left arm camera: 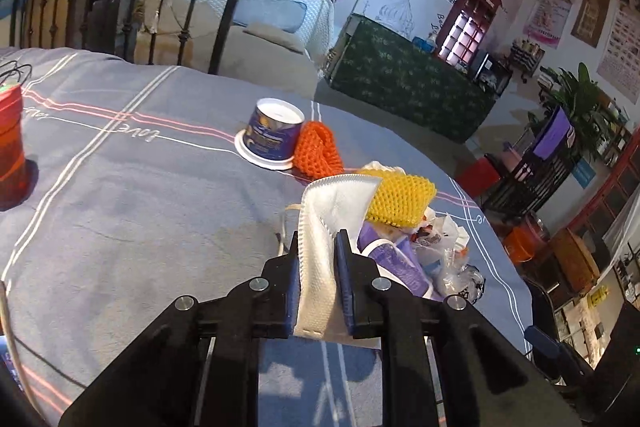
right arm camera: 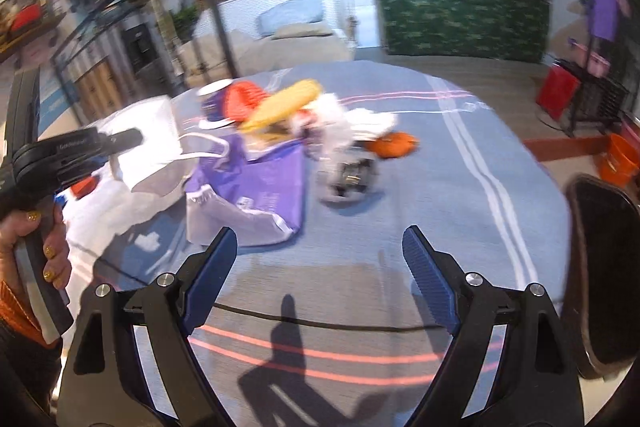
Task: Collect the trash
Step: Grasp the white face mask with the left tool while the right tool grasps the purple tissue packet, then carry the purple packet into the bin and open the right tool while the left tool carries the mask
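Note:
A white face mask point(left arm camera: 324, 203) is pinched between the blue pads of my left gripper point(left arm camera: 319, 237), which is shut on it above the grey striped bedspread point(left arm camera: 140, 195). Just beyond lies a trash pile: a yellow foam net point(left arm camera: 400, 199), a purple bag point(left arm camera: 396, 259) and crumpled clear plastic point(left arm camera: 452, 247). Farther back, an upturned purple cup point(left arm camera: 272, 135) stands beside an orange foam net point(left arm camera: 318, 151). My right gripper point(right arm camera: 319, 231) is open and empty over the bedspread point(right arm camera: 360, 227), short of the purple bag point(right arm camera: 264, 183). In the right wrist view my left gripper point(right arm camera: 128, 139) holds the mask point(right arm camera: 152, 147) at the left.
A red cup point(left arm camera: 10, 143) stands at the bedspread's left edge. A black chair back point(right arm camera: 600, 267) rises at the right. A hand point(right arm camera: 40, 239) grips the left handle. A thin black cable point(right arm camera: 320, 321) crosses the bedspread near my right fingers. An iron bed frame point(left arm camera: 224, 7) stands behind.

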Available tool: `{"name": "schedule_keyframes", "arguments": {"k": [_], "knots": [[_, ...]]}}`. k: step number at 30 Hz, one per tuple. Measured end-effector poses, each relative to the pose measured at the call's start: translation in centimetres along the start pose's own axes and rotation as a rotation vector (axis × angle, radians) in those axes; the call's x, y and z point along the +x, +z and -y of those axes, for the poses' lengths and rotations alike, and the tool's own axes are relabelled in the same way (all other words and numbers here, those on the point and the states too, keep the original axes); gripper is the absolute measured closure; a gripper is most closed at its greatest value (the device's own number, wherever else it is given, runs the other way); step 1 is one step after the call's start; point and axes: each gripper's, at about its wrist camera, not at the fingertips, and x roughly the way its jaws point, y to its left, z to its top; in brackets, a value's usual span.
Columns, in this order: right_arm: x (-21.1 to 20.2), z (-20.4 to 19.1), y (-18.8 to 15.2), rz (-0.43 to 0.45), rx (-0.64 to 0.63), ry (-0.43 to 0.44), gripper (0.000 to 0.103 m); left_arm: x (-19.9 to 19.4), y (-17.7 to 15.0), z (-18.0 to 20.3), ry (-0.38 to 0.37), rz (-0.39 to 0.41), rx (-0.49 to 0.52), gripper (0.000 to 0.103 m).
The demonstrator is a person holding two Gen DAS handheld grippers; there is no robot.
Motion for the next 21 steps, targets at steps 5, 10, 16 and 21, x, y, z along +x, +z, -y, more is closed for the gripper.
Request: {"name": "schedule_keyframes", "arguments": {"k": [5,10,16,21], "knots": [[1.5,-3.0,1.0,-0.020,-0.079,0.074,0.019,-1.2,0.0,-1.0,0.011,0.015,-0.031,0.086],[3.7,-6.0,1.5,-0.064,-0.159,0.117,0.019,-2.5,0.5,-1.1,-0.043,0.043,-0.050,0.086],[6.2,-8.3,1.9,-0.107,-0.222,0.090,0.056,-4.2,1.1,-0.1,-0.059,0.096,-0.014,0.086],[6.2,-8.4,1.6,-0.098,-0.232,0.101,0.069,-4.0,0.8,-0.4,-0.034,0.100,-0.002,0.086]]}}
